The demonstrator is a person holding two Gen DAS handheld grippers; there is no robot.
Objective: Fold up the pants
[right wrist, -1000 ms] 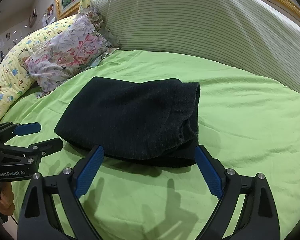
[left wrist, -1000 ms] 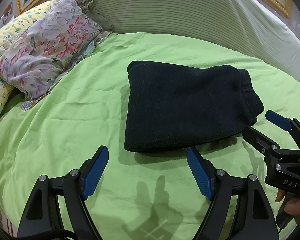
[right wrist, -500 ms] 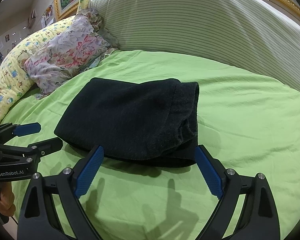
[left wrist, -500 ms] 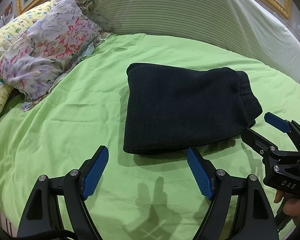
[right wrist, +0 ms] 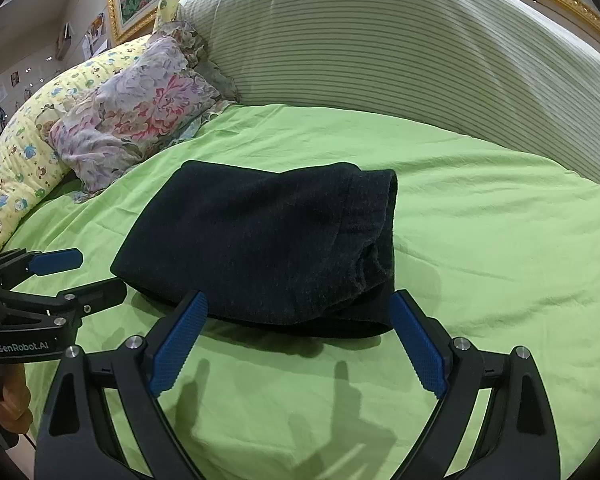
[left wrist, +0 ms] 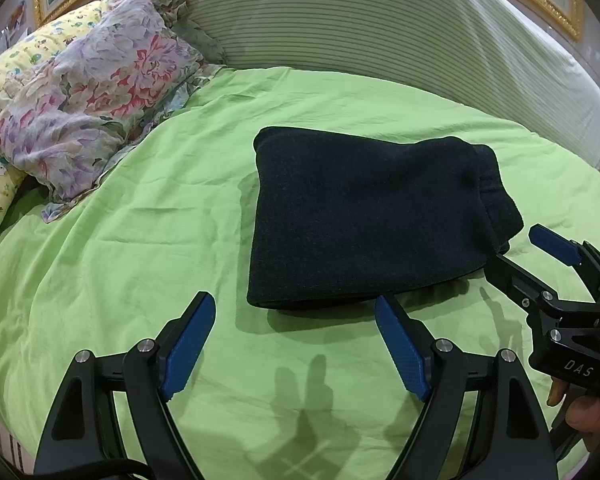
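Observation:
The dark navy pants [left wrist: 364, 220] lie folded into a compact rectangle on the green bed sheet [left wrist: 140, 240]; they also show in the right wrist view [right wrist: 268, 248]. My left gripper [left wrist: 296, 312] is open and empty, hovering just short of the fold's near left edge. My right gripper [right wrist: 296, 312] is open and empty, its fingertips at the fold's near edge by the waistband end. Each gripper shows in the other's view: the right one [left wrist: 540, 256] beside the pants' right end, the left one [right wrist: 80, 276] beside the left corner.
A floral pillow [left wrist: 92, 96] and a yellow patterned pillow [right wrist: 20, 160] lie at the far left. A striped green-white bolster [left wrist: 380, 28] runs along the back of the bed. Gold picture frames hang behind it.
Both grippers have drawn back slightly from the folded pants. The pants have not moved, and both stay open.

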